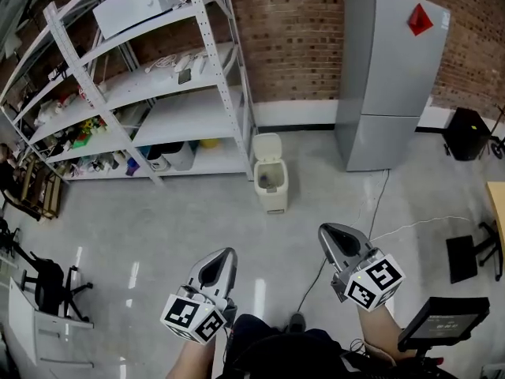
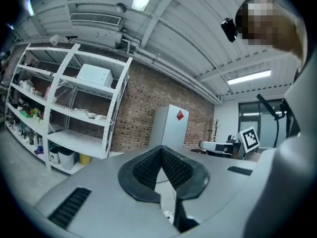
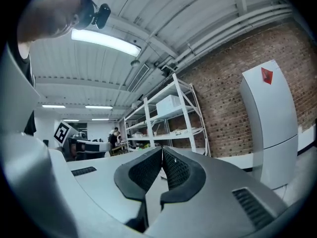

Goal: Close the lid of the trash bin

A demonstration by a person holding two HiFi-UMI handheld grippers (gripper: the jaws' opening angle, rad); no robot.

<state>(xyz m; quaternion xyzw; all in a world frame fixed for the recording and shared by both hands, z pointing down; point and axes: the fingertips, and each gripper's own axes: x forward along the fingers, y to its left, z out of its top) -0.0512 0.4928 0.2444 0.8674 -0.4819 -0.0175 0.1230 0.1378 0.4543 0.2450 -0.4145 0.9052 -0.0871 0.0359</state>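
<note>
1. Trash bin (image 1: 272, 184): small, cream-white, standing on the floor (image 1: 158, 227) just beside the right end of the shelf rack (image 1: 170, 113), close to the brick wall (image 1: 292, 30).
2. Lid (image 1: 267, 146): up, tilted back toward the wall. Bin mouth open, dark inside.
3. Grey fridge (image 1: 390, 77): right of the bin, apart from it, against the same wall. Red diamond sticker (image 1: 418, 19) near its top.
4. Cable (image 1: 379, 212): lying on the floor, running from the fridge base toward the person.
5. Left tool (image 1: 223, 257): low in the head view, well apart from the bin, pointed roughly toward it. Jaws closed, tips meeting, nothing between them.
6. Right tool (image 1: 330, 235): low right in the head view, also well apart from the bin. Jaws closed tip to tip, empty.
7. Shelf rack contents: white box (image 1: 138, 2) on the top shelf, small clutter on the middle shelves, containers on the bottom shelf left of the bin.
8. Black chair (image 1: 47, 283): far lower left, well apart from everything above.
</note>
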